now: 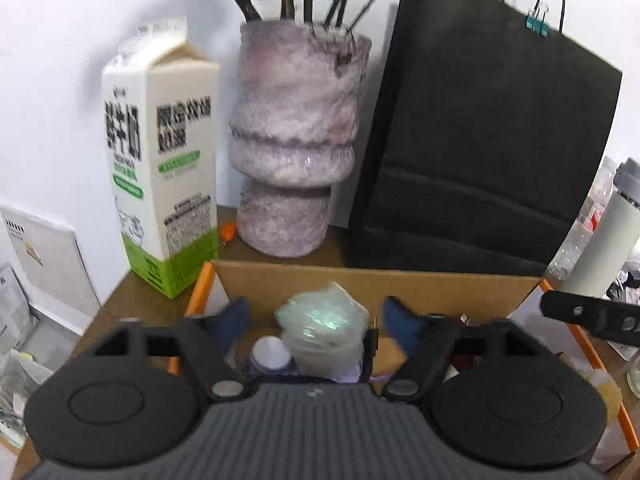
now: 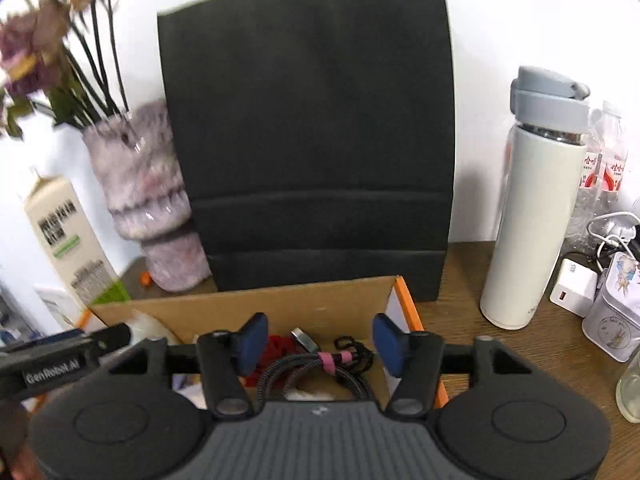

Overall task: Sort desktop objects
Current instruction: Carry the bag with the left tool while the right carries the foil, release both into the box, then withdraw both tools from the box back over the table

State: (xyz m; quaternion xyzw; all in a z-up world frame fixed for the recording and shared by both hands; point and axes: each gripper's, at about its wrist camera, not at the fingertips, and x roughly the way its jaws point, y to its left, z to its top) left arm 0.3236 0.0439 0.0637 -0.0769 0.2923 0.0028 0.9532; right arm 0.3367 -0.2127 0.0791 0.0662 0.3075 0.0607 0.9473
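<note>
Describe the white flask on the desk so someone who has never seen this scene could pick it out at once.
Start at the big black paper bag standing against the wall. To its right on the wooden desk stands the white flask, upright, apart from the bag. Its tall plain white body and grey flip lid set it apart from the clear red-labelled bottles behind it.

A brown wooden desk (image 2: pixel 516 344) against a plain white wall (image 2: pixel 500 20).
Even indoor light falls across the wall behind the desk.

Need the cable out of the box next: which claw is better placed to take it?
Right. The open right claw hangs directly over the coiled black braided cable in the cardboard box; the left claw is over a crumpled plastic bag.
</note>
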